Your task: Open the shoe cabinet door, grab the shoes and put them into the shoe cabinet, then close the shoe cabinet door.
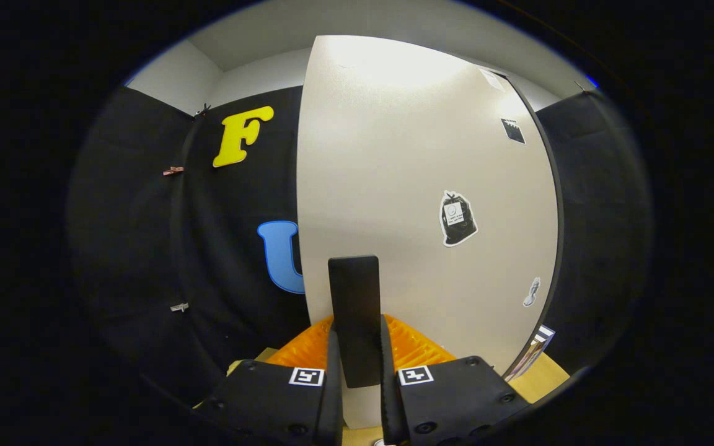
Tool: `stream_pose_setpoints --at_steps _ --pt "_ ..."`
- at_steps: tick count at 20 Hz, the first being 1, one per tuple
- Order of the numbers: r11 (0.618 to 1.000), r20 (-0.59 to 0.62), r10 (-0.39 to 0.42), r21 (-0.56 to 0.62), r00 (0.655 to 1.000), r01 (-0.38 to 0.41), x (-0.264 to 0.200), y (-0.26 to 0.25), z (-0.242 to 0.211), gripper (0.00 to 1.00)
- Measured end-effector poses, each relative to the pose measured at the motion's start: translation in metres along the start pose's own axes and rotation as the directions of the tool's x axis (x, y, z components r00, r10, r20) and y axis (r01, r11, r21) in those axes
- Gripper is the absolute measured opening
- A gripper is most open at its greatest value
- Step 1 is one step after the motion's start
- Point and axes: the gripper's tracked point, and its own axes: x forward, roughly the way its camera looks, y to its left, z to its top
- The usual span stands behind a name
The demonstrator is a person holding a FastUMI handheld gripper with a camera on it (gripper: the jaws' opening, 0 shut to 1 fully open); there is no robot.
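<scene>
The shoe cabinet's white door (406, 186) stands upright close in front of me and takes up most of the space ahead. A flat black handle (354, 297) sticks out from its lower part, straight toward me. My gripper (357, 337) is shut on that handle, one finger pressing each side of it. The handle's top rises above the fingertips (332, 347). Whether the door is ajar or flush with the cabinet cannot be told from here.
Small stickers (457, 218) are stuck on the door's right half. Black booth cloth (208, 260) hangs to the left of the door and beyond its dark right edge (556, 210). A light wooden surface (546, 379) lies below on the right.
</scene>
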Motion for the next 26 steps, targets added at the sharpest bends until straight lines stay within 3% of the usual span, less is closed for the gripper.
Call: stream_pose_setpoints --at_steps 6,14,20,26 --pt "0.996 -0.024 0.083 -0.016 0.996 -0.084 -0.041 -0.013 0.002 0.28" --pt "0.99 -0.031 0.137 -0.006 0.99 -0.137 -0.09 -0.042 0.005 0.28" --pt "0.991 -0.035 0.136 0.01 0.99 -0.135 -0.118 -0.07 0.008 0.28" --pt "0.998 -0.033 0.061 0.035 0.998 -0.06 -0.145 -0.109 0.011 0.28"
